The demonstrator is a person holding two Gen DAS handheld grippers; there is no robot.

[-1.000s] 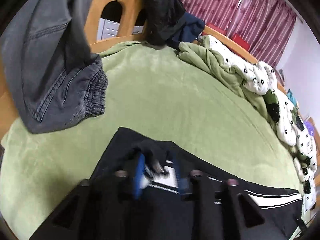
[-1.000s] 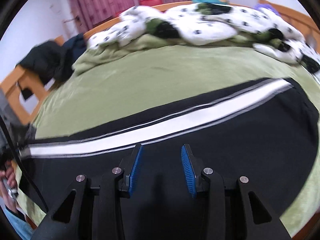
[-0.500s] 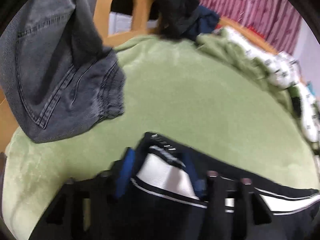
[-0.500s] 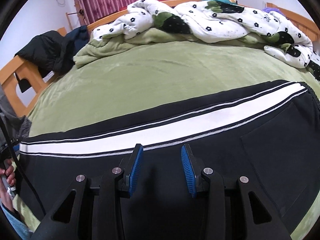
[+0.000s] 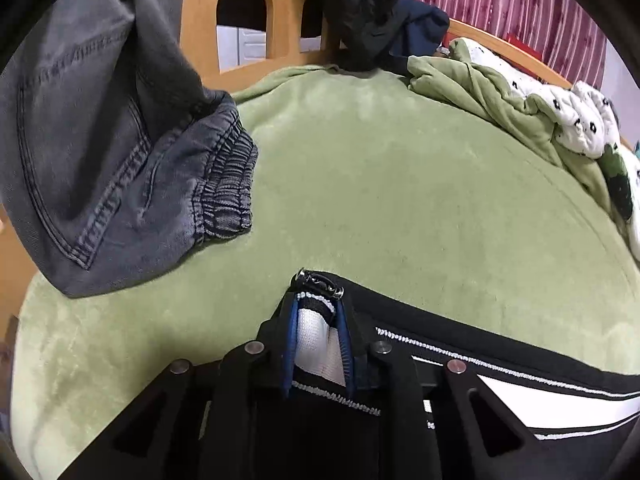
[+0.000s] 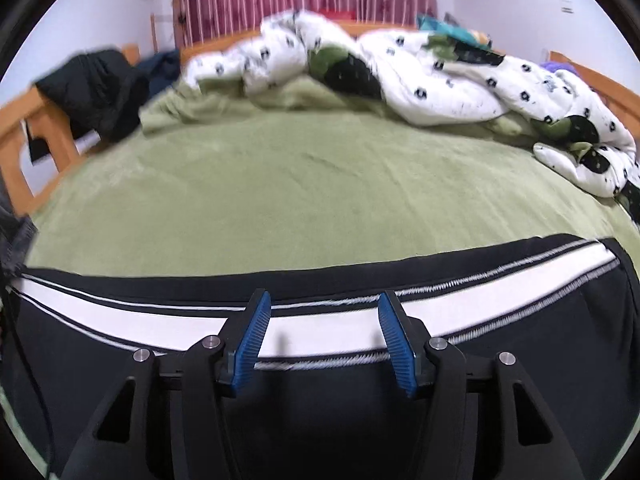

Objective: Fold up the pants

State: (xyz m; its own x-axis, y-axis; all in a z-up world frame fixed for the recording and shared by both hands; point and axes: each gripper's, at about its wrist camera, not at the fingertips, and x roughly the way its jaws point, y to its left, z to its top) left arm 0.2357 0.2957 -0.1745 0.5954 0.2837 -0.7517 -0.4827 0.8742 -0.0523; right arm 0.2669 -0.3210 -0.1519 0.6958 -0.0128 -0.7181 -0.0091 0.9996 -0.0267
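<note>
— Since a second ago, both grippers have sunk toward the black track pants (image 6: 520, 360) on the green bed (image 6: 320, 184). Left gripper (image 5: 318, 336)?
— Its fingers have just closed on the hem's white stripe (image 5: 316, 332).
— Right gripper (image 6: 324, 336)?
— Just opening, holding nothing. I'd seat it on the stripe before lifting evenly.

left gripper (image 5: 318, 334): jaws closing, now pinching the white-striped cuff of the black track pants (image 5: 500, 372) | right gripper (image 6: 324, 336): jaws opening wider above the stripe, nothing gripped
</note>
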